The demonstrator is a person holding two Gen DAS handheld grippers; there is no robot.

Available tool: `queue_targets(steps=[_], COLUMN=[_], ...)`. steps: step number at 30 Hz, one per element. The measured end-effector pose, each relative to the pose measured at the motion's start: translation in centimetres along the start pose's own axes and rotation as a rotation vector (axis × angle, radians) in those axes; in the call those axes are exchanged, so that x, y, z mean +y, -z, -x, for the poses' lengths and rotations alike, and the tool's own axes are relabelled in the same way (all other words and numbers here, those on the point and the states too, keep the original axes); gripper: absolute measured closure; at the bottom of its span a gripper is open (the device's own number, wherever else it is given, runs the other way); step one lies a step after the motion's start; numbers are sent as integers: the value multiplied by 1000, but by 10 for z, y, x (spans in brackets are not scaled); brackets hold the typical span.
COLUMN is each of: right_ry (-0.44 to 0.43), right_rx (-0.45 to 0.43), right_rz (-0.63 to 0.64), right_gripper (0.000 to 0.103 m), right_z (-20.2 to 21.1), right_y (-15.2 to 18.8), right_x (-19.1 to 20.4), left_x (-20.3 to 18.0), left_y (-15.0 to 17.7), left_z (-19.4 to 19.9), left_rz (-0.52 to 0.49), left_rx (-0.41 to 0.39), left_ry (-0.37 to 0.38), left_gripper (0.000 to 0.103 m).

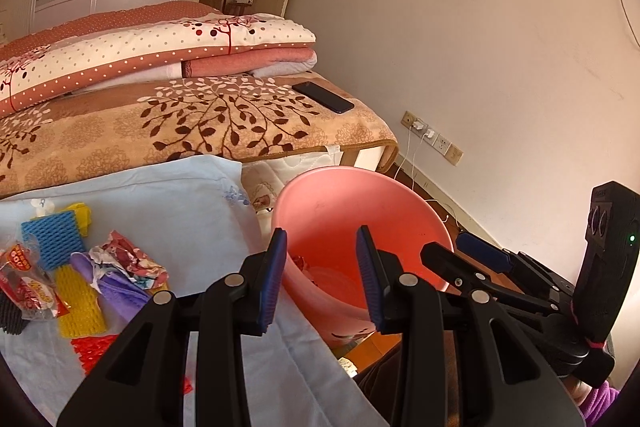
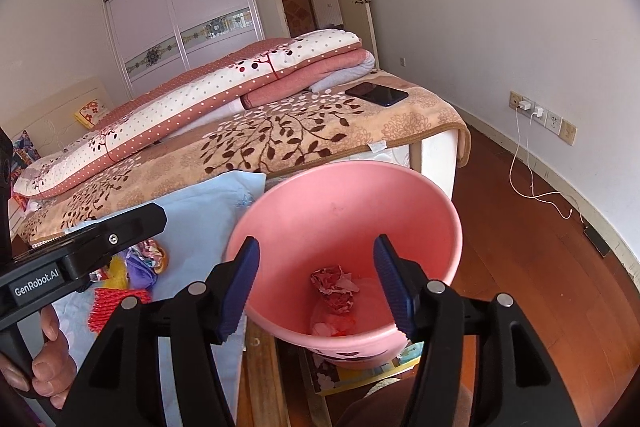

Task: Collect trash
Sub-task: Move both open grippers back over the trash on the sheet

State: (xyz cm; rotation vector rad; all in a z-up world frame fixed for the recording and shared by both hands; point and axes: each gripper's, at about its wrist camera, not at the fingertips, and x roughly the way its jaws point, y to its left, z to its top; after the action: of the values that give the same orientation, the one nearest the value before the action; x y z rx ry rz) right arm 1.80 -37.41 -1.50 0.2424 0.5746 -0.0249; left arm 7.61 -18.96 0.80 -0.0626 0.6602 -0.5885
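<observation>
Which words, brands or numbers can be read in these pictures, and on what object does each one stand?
"GenRobot.AI": white letters on the black body of the left gripper, seen in the right wrist view.
Red and yellow print on the snack wrapper: too blurred to read.
Marking at the top of the black device on the right gripper: too small to read.

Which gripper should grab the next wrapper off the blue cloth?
Probably left. The left gripper is open and empty beside the crumpled wrapper on the blue cloth; the right gripper, also open, hangs over the pink bin.
</observation>
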Motion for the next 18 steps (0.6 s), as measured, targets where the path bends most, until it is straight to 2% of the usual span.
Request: queue_targets(steps=[9, 18], right_ry=[-87, -151], right_rx=[16, 64], right_rz=[67, 136], right_gripper=[41, 40], right_z=[-1, -8], right_y=[9, 21], right_x=[49, 86], left_x=[40, 97], left_y=[10, 30], left_z=[41, 80], left_rz=[20, 88], left_rx=[-56, -70], left_ry=[-123, -239], left_gripper=[67, 67])
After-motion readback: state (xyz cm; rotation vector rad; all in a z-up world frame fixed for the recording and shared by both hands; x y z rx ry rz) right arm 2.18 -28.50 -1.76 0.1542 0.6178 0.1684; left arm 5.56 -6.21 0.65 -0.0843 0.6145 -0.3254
